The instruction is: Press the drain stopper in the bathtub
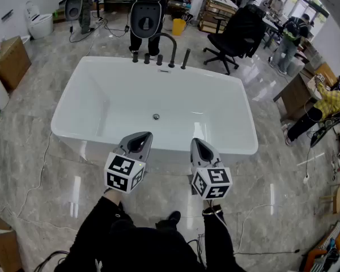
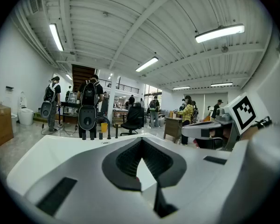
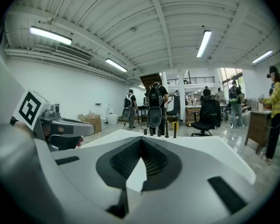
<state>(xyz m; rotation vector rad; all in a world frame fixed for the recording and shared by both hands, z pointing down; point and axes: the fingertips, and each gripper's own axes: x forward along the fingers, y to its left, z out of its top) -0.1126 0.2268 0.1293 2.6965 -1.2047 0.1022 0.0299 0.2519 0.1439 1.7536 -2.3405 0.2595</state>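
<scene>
From where I stand, the person is at the near long side of the white bathtub (image 1: pixel 73 130). Both tools are held just short of its near rim, outside the tub. The left gripper (image 1: pixel 140 138) has its jaws brought together at the tips with nothing between them. The right gripper (image 1: pixel 199 145) is the same, pinched closed and empty. The drain stopper (image 1: pixel 156 117) is a small round metal button in the middle of the tub floor. It is well apart from both tips and closer to the left one. Pressing has not begun.

I see 3 likely troubles:

1. The stopper is small and looks smooth, so a closed tip coming down at a slant could skid off it and knock the tub floor.
2. It sits low inside the tub, so the reach goes over the rim, and a forearm or tool body could catch that edge.
3. A cable (image 1: pixel 43 169) trails on the tiles off the tub's near left corner and could snag a foot.
</scene>
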